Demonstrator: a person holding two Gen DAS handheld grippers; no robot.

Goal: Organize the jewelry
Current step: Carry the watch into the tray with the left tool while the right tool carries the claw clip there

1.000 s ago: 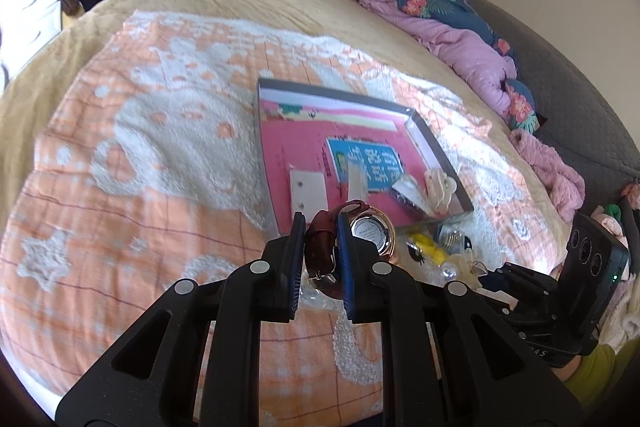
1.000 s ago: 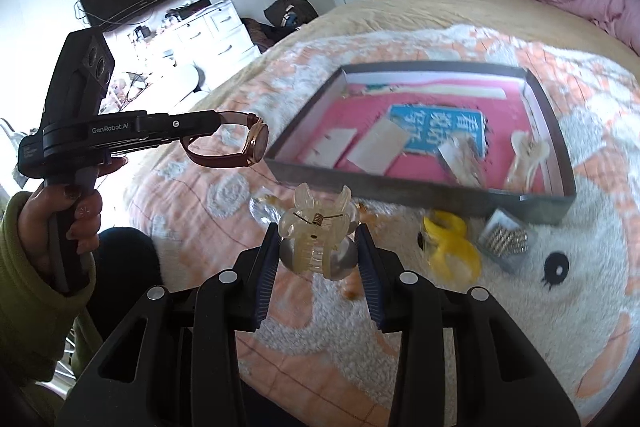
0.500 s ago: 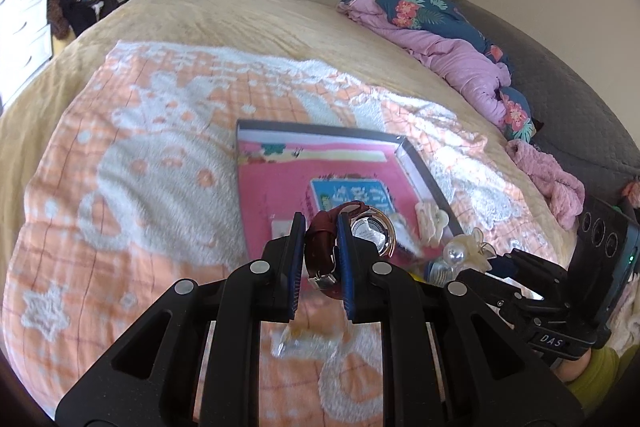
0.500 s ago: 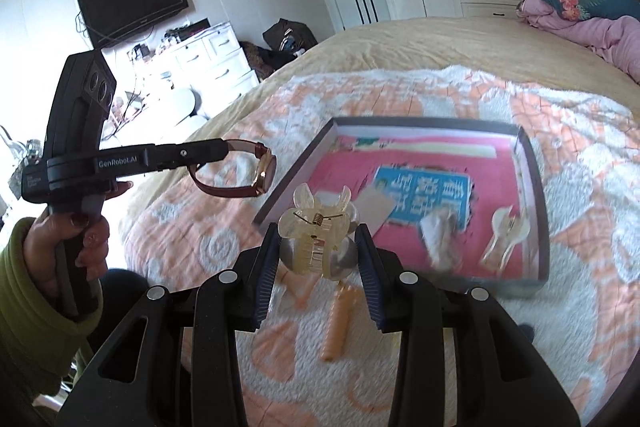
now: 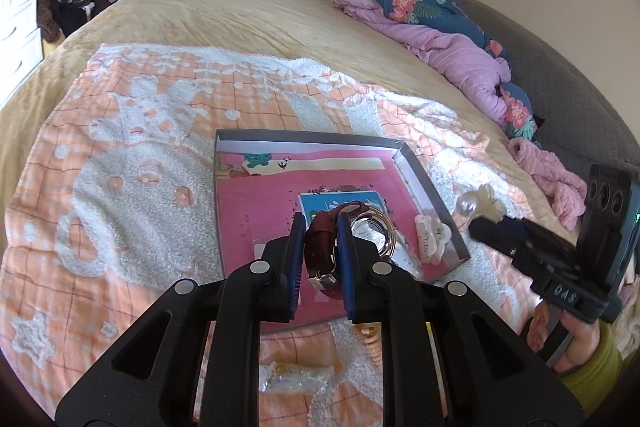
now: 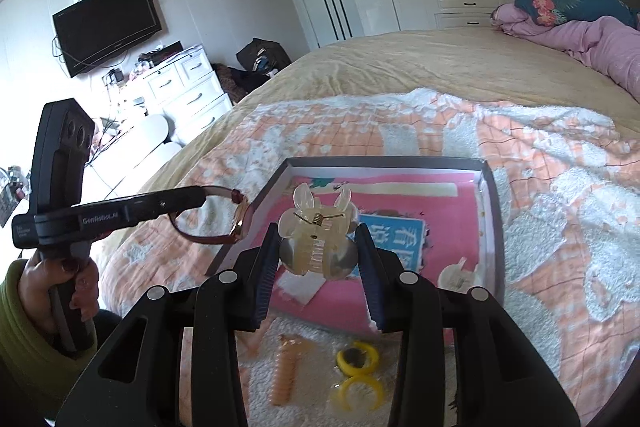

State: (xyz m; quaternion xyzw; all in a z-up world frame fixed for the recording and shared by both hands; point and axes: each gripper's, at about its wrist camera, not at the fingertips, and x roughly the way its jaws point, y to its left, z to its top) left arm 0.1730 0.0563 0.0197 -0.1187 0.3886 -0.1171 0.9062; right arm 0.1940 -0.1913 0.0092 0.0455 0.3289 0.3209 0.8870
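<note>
My left gripper (image 5: 320,247) is shut on the brown strap of a wristwatch (image 5: 370,233) and holds it above the near part of a shallow grey box with a pink floor (image 5: 256,199). The watch also shows in the right wrist view (image 6: 236,223), left of the box (image 6: 486,211). My right gripper (image 6: 316,259) is shut on a clear hair claw clip with a pearl (image 6: 316,239), held above the box's near edge. That clip shows in the left wrist view (image 5: 478,203), right of the box. Another pale claw clip (image 5: 432,239) lies in the box.
The box rests on an orange and white blanket (image 5: 132,163) on a bed. A yellow clip (image 6: 356,371) and an orange spiral hair tie (image 6: 286,373) lie on the blanket before the box. A clear packet (image 5: 296,379) lies near me. Pink bedding (image 5: 452,51) is piled far right.
Both grippers have risen and moved forward over the box with their items still held. The box now sits lower and nearer in both views.
</note>
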